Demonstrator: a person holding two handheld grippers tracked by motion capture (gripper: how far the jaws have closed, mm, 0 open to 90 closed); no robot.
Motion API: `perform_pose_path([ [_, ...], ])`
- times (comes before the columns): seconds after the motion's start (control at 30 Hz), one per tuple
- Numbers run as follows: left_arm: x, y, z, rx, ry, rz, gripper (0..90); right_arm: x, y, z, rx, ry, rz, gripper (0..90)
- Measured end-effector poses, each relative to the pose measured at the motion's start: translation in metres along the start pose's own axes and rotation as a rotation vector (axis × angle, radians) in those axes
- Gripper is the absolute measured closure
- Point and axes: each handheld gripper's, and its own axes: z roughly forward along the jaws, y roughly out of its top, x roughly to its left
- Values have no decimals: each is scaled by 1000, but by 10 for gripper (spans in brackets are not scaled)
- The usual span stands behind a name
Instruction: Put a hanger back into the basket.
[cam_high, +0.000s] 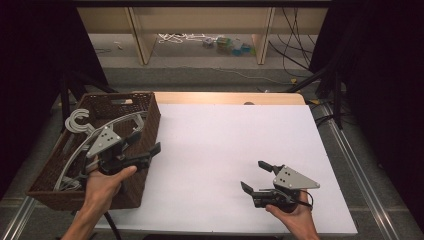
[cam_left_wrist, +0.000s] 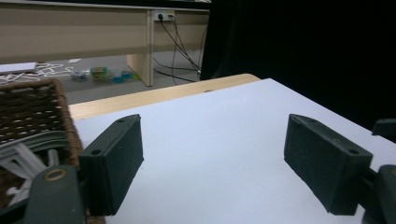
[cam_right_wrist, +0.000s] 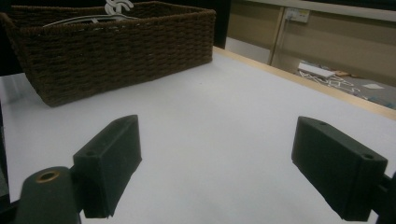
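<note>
The white tabletop (cam_high: 225, 150) carries a brown wicker basket (cam_high: 145, 112) at its left edge, and grey hangers (cam_high: 80, 122) lie inside it, their hooks rising above the rim. The left tool (cam_high: 147, 145) hangs over the basket's right wall with its jaws spread wide and nothing between them. The right tool (cam_high: 255, 176) sits low over the bare tabletop, well apart from the basket, jaws also wide and empty

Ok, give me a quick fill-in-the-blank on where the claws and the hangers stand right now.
1. The grey hangers lie inside the brown woven ____.
2. The left claw hovers at the basket's right wall with its jaws ____.
3. The right claw holds ____ between its jaws, above the white table.

Missing words: basket; open; nothing
</note>
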Motion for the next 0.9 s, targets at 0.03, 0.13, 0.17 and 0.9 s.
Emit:
perform_pose_path([
  [0.03,-2,-2,1,-1,-5,3,194,0,0,0,-3,0,-1,167],
  [0.13,-8,-7,4,5,-36,12,194,1,0,0,-10,-13,-8,167],
  [0.17,-11,-9,6,5,-43,21,194,0,0,0,-20,-21,-27,167],
  [0.9,-27,-72,8,-24,-118,126,183,4,0,-7,-36,-39,56,165],
])
